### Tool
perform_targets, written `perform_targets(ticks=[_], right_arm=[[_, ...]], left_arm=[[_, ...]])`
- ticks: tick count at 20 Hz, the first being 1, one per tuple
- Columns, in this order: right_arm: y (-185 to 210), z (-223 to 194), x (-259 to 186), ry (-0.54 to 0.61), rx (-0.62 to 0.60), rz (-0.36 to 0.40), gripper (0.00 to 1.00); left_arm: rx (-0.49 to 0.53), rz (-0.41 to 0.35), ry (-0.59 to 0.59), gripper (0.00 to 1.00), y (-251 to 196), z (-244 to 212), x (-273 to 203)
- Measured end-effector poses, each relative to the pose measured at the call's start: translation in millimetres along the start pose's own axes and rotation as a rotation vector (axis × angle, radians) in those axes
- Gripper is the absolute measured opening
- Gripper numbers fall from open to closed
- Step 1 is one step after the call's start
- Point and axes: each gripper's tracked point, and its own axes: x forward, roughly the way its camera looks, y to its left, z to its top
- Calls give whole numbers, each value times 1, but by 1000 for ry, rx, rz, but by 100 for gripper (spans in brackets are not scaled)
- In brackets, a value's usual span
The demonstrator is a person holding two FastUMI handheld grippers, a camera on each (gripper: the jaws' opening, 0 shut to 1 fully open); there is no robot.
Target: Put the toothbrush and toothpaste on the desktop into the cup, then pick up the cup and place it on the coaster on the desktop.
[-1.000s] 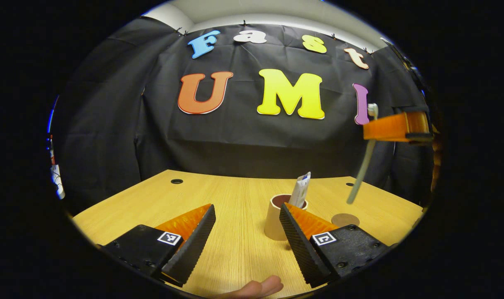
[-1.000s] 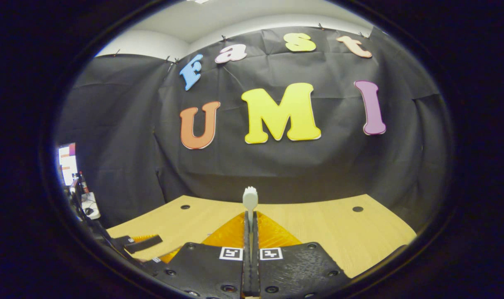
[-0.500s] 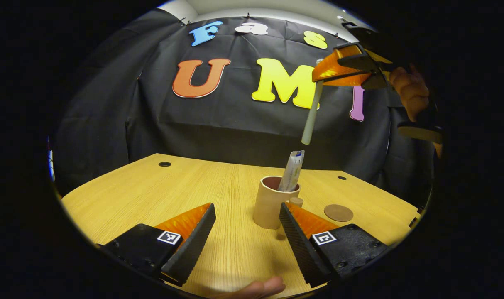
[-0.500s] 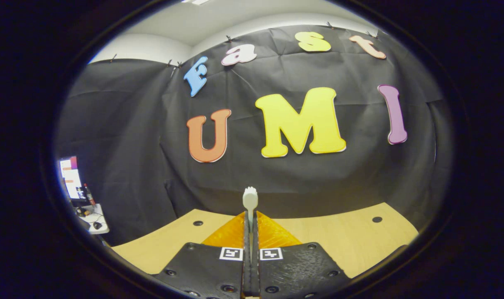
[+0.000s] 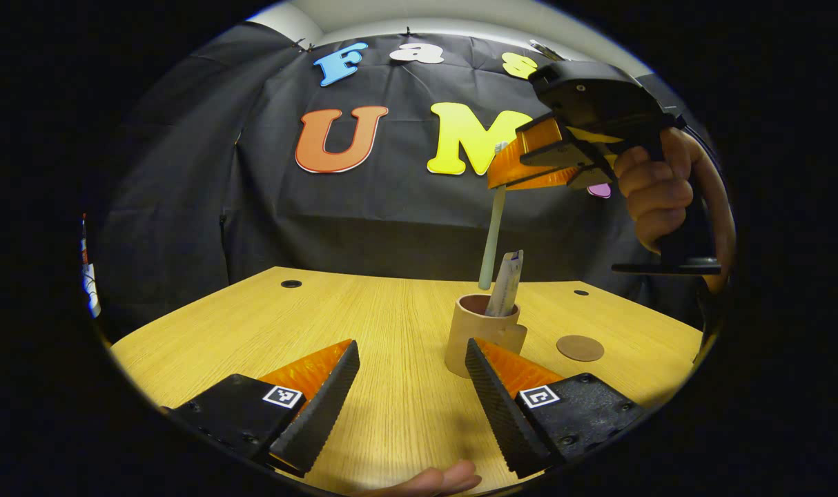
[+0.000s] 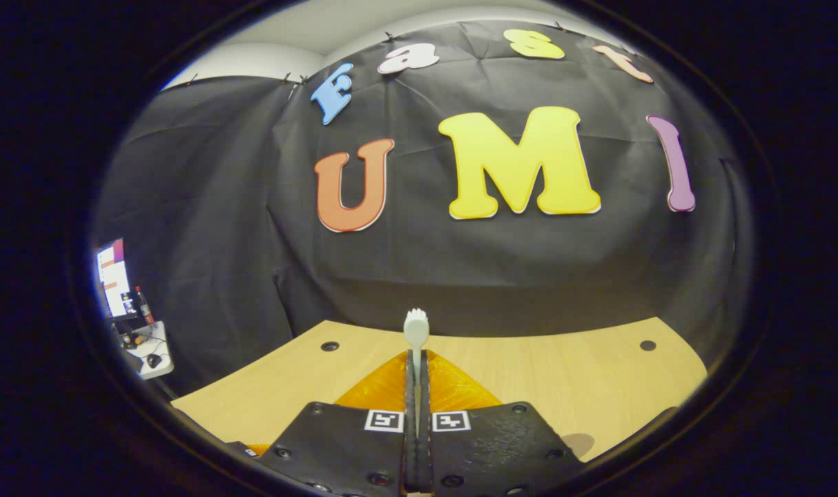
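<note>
On the wooden worktop (image 5: 364, 310), seen from the left gripper view, a tan cup (image 5: 473, 338) stands upright with a toothpaste tube (image 5: 507, 283) leaning inside it, the tube's flat end sticking up above the rim. A round brown coaster (image 5: 580, 347) lies flat on the worktop to the right of the cup, apart from it. The left gripper (image 5: 412, 359) hovers low over the worktop with its jaws spread wide and nothing between them; the cup sits just beyond its right finger. A fingertip (image 5: 440, 478) of the person shows at the bottom edge of that view.

Above the cup, the right gripper (image 5: 505, 172) is held by a hand (image 5: 657, 193) and is clamped on the toothbrush (image 5: 491, 235), which hangs nearly upright with its handle end pointing down. That lower end sits level with the cup's rim, at or just behind it; whether it is already inside the cup cannot be told.

From the right gripper view, the right gripper (image 6: 417, 386) has its jaws pressed together on the toothbrush (image 6: 415, 331), whose bristled head pokes up past the fingertips. Beyond it lies the worktop (image 6: 571, 373), and off to the left a small side table (image 6: 146, 345) with a screen.
</note>
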Motion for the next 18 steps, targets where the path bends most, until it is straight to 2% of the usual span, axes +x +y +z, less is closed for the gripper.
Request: perform_targets(ticks=[8,9,11,12,13,14,17,18], right_arm=[[-7,-14,-4,11,-10,-13,3],[-4,-14,-6,9,2,3,9],[-10,-11,-8,5,8,-8,41],[-10,-10,-13,-2,10,3,44],[-14,-10,-14,-7,1,-6,55],[-18,-8,-16,-16,-6,-18,56],[-22,-6,-23,-26,-17,-17,73],[-22,-5,-26,-28,-20,-13,75]], left_arm=[[-30,-2,19,98,3,-7,-2],[-35,-5,21,98,1,-7,-2],[-46,-11,30,98,-2,-9,-2],[-50,-11,32,98,-2,-11,-3],[-51,-12,34,98,-3,-11,-2],[-54,-12,36,98,-4,-11,-2],[-55,-26,44,98,-11,-11,0],[-51,-29,47,98,-13,-10,0]])
